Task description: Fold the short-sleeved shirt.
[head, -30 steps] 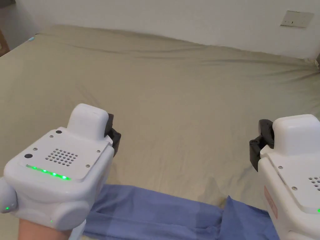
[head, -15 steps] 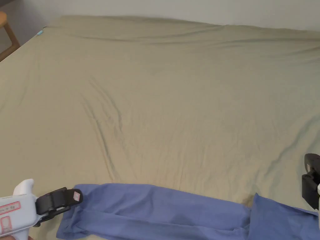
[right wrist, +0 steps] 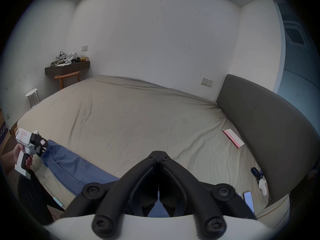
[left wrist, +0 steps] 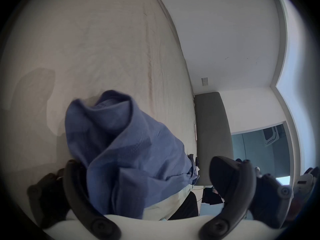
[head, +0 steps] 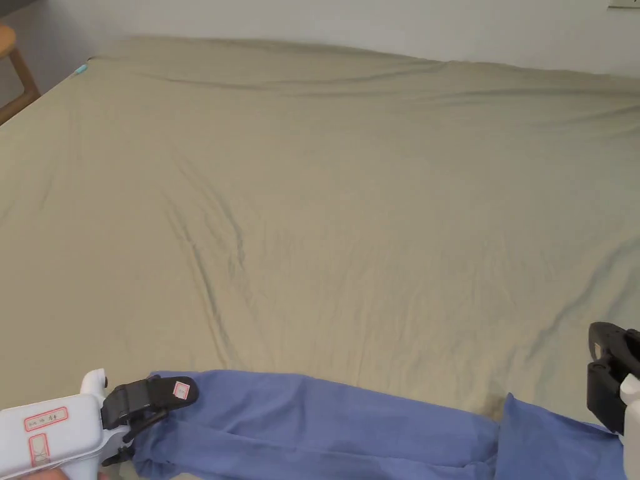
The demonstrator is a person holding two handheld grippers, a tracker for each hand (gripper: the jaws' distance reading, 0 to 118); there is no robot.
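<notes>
The blue shirt [head: 325, 422] lies bunched lengthwise along the bed's [head: 350, 206] near edge, partly cut off below. Left gripper [left wrist: 142, 178] straddles its end, jaws wide; right gripper [right wrist: 159, 154] tips meet, any grip hidden.

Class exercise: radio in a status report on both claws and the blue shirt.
Left claw open, shirt end bunched between its jaws. Right claw shut, empty, above other end. Shirt strung along near edge of bed. Nothing in the way.

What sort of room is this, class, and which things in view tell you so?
Most likely a bedroom: a wide bed under a beige sheet, a padded grey headboard along one end, and a blue shirt on it.
</notes>
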